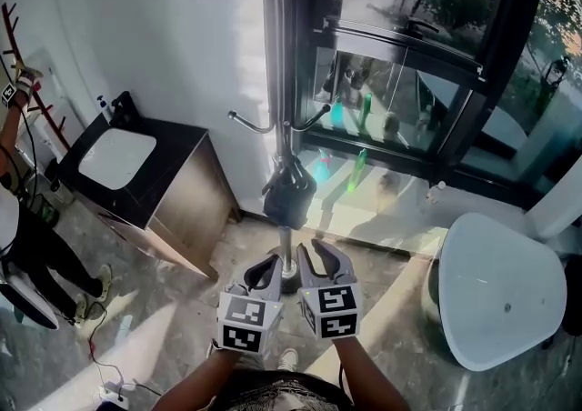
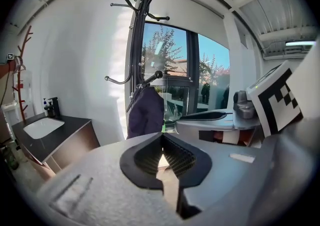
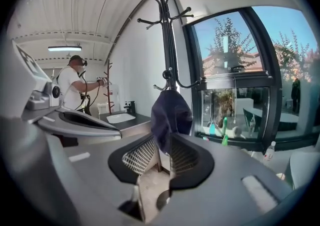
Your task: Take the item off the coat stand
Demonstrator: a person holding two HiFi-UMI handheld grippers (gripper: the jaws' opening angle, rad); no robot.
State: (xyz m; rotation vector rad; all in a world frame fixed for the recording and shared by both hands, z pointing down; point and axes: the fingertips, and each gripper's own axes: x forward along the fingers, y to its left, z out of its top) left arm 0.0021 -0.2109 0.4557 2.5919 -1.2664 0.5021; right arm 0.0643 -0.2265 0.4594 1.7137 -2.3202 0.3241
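The dark cap (image 1: 289,193) hangs down from a low hook on the coat stand (image 1: 276,55), straight ahead. The right gripper (image 1: 320,259) points right at it, fingers apart and empty; the left gripper (image 1: 265,268) is squeezed closed, empty

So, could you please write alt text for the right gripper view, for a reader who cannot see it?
The right gripper, its jaws apart and empty, points at a dark navy fabric item hanging from a low hook of a tall black metal coat stand. Behind are a large window and, at left, a person in a white shirt.
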